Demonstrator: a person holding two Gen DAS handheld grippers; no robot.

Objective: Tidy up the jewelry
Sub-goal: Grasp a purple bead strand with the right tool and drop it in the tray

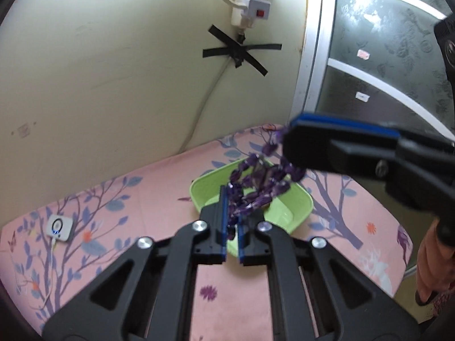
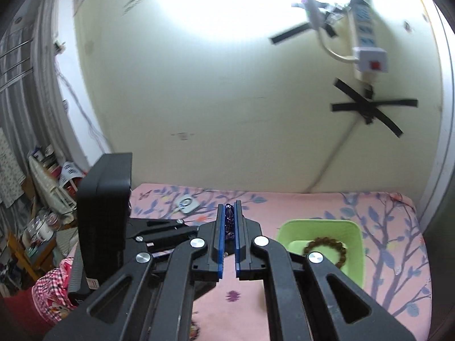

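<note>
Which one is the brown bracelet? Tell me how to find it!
Look at the pink table cover with purple trees, then find the green tray on it. The brown bead bracelet lies inside that tray. Its beads are round and brown, unlike the purple bead necklace held up between the two black grippers.

Green tray (image 2: 352, 233) blocks right tabletop; white device (image 2: 186, 205) near wall; pink centre (image 2: 250, 307) free.

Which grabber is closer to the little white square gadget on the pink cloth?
Left. The left gripper is nearer the small white square gadget; the right gripper is further, beyond the green plastic tray. Both hold the purple bead necklace.
</note>
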